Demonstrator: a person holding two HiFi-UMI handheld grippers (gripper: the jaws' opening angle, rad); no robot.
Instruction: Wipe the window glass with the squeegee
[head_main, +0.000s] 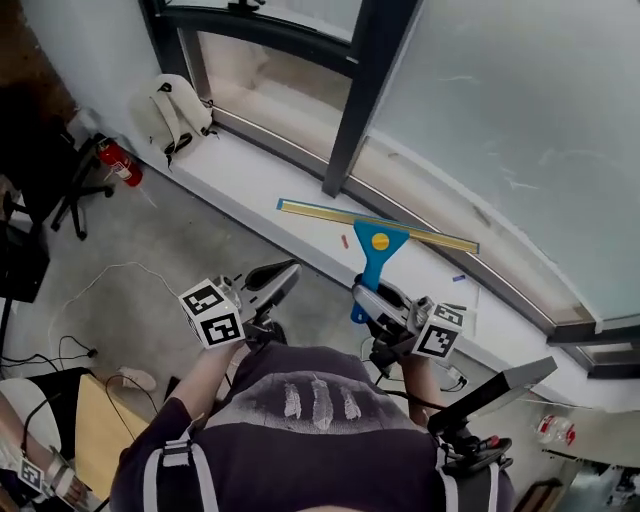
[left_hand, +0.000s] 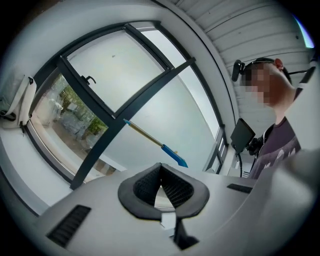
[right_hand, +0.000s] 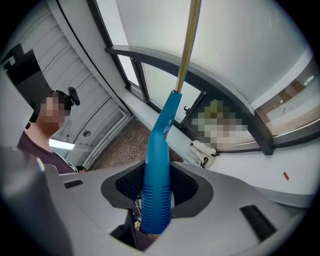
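Note:
The squeegee (head_main: 377, 246) has a blue handle and a long brass-coloured blade (head_main: 420, 234), held crosswise over the white sill at the foot of the frosted window glass (head_main: 500, 110). Whether the blade touches anything I cannot tell. My right gripper (head_main: 364, 299) is shut on the blue handle (right_hand: 159, 165), which stands up between its jaws (right_hand: 157, 189), with the blade (right_hand: 188, 45) running on above. My left gripper (head_main: 284, 276) hangs to the left, away from the squeegee. Its pads meet with nothing between them (left_hand: 160, 188). In that view the squeegee (left_hand: 169, 150) shows against the glass.
A dark window post (head_main: 356, 100) rises from the white sill (head_main: 250, 172). A white bag (head_main: 176, 112) lies on the sill's left end. On the floor to the left are a red fire extinguisher (head_main: 121, 162) and a black chair base (head_main: 72, 192). A black screen (head_main: 492, 393) stands lower right.

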